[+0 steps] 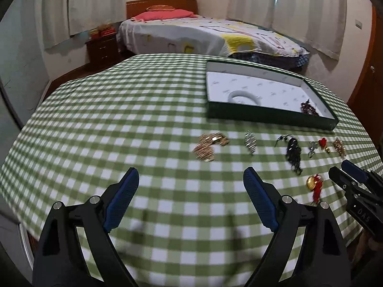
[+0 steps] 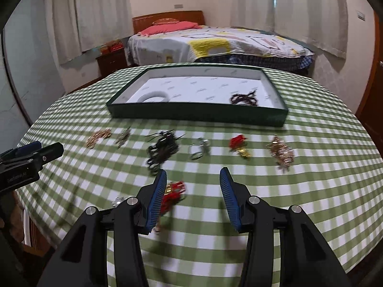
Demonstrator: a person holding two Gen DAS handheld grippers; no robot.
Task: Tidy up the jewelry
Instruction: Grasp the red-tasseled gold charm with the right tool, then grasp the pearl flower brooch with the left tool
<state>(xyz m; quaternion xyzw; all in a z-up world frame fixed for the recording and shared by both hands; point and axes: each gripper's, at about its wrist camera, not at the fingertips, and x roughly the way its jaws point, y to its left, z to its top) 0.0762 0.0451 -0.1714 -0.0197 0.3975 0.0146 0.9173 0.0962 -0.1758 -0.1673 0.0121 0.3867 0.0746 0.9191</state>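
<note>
A dark green tray with a white lining holds a white bangle and a dark beaded piece. Several jewelry pieces lie in a row on the checked cloth in front of it: a gold chain, a silver piece, a black necklace, a silver ring piece, a red and gold piece, and a gold cluster. A red tassel with a gold bell lies nearer. My left gripper is open above bare cloth. My right gripper is open, its left finger beside the red tassel.
The table has a green and white checked cloth and rounded edges. A bed stands behind it, with a dark wooden nightstand to its left. Curtains hang on both walls.
</note>
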